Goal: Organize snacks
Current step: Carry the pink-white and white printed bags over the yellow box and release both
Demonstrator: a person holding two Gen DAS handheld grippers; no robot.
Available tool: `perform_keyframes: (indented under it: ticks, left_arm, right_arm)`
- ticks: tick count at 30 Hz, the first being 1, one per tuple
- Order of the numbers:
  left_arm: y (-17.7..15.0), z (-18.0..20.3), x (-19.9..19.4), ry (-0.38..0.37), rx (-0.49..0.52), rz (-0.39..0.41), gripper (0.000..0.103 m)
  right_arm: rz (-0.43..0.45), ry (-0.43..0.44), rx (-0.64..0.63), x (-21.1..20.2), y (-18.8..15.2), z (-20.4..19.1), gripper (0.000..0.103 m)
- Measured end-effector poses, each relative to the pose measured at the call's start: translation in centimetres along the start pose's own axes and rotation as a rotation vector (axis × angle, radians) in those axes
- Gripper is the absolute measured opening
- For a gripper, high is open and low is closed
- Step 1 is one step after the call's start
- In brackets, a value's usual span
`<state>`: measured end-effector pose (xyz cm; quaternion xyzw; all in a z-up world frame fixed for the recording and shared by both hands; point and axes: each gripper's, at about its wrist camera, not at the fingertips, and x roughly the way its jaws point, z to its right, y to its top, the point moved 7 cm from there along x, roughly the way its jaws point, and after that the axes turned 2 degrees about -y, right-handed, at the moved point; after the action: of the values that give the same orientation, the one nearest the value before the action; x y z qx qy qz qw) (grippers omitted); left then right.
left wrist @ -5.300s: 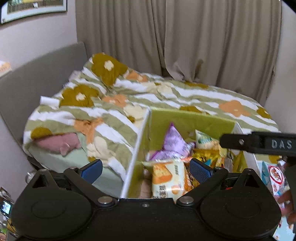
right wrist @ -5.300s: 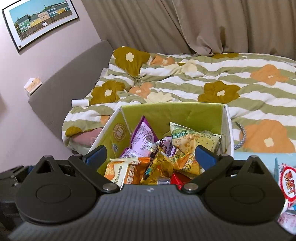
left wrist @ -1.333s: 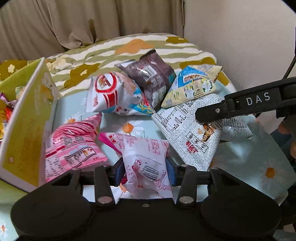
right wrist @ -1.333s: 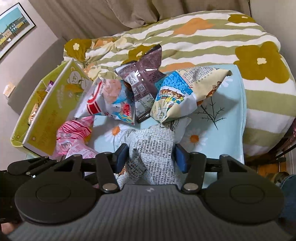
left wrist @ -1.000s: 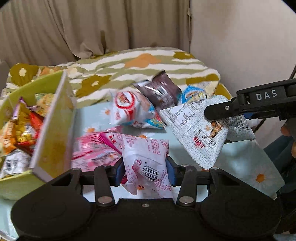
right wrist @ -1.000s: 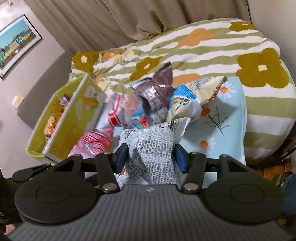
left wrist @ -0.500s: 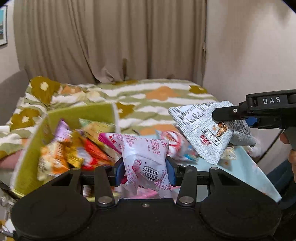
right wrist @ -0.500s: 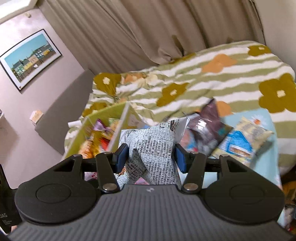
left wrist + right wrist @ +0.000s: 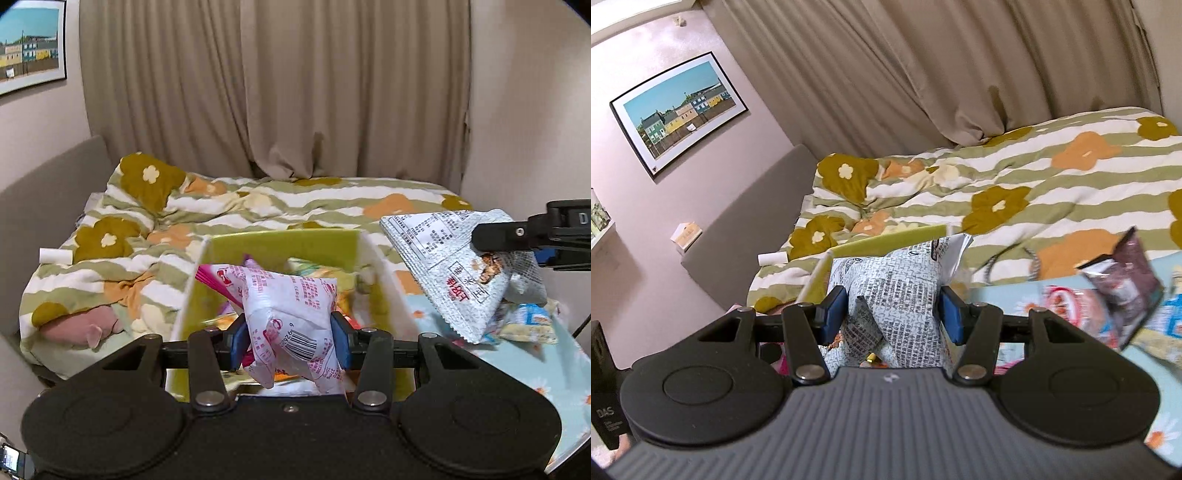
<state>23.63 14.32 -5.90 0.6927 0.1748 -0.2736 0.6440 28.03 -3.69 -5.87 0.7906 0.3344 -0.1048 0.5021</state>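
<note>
My left gripper [image 9: 290, 338] is shut on a white and pink snack packet [image 9: 291, 314], held in the air over the near end of the green storage box [image 9: 280, 242], which holds several snacks. In the right wrist view my right gripper [image 9: 892, 315] is shut on a silver-grey printed snack bag [image 9: 899, 295]; the same bag [image 9: 454, 273] hangs to the right of the box in the left wrist view. The box's green rim [image 9: 886, 240] shows just behind that bag. More packets, among them a dark brown packet [image 9: 1123, 280], lie on the light blue daisy cloth [image 9: 1167, 373].
The box stands on a bed with a green-striped flowered duvet [image 9: 258, 206]. A grey headboard [image 9: 40, 199] lines the left side and beige curtains [image 9: 295, 92] hang behind. A pink pillow [image 9: 79, 328] and a small white roll [image 9: 55, 256] lie at the bed's left edge.
Both grippers have lifted their packets off the blue cloth and swung left and up toward the green box, which now sits straight ahead of the left gripper.
</note>
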Motion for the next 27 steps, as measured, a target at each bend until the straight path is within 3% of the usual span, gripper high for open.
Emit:
perform_keyframes:
  ticks: [6,9,11,12,18,27]
  left_arm:
    - [-1.5,-3.3,2.5,-0.031,0.001,-0.055,0.050]
    - [-2.5,-4.6,3.7,-0.057,-0.004,-0.089,0.059]
    - [-2.9,-5.0,3.8,-0.058,-0.006,-0.087,0.095]
    - [-3.1,-5.2,3.7,-0.061,-0.007,-0.080,0.099]
    - [-3.3,-5.6,2.9,-0.056,-0.016,-0.073,0.101]
    - [-2.9,-6.8,1.6,-0.003,-0.055,-0.049,0.101]
  right_arm:
    - [-0.026,-0.034,0.026,3.5,-1.4,-2.6,0.069]
    - [-0.041,-0.059,0.043,4.9,-2.2,-3.4,0.069]
    - [-0.048,-0.078,0.041,5.6,-2.7,-3.9,0.069]
    - [-0.052,-0.088,0.037,5.9,-2.8,-4.0,0.069]
    - [-0.073,-0.119,-0.018,7.3,-3.5,-5.1,0.069]
    - [-0.091,-0.058,-0.048,9.1,-3.5,-7.0,0.070]
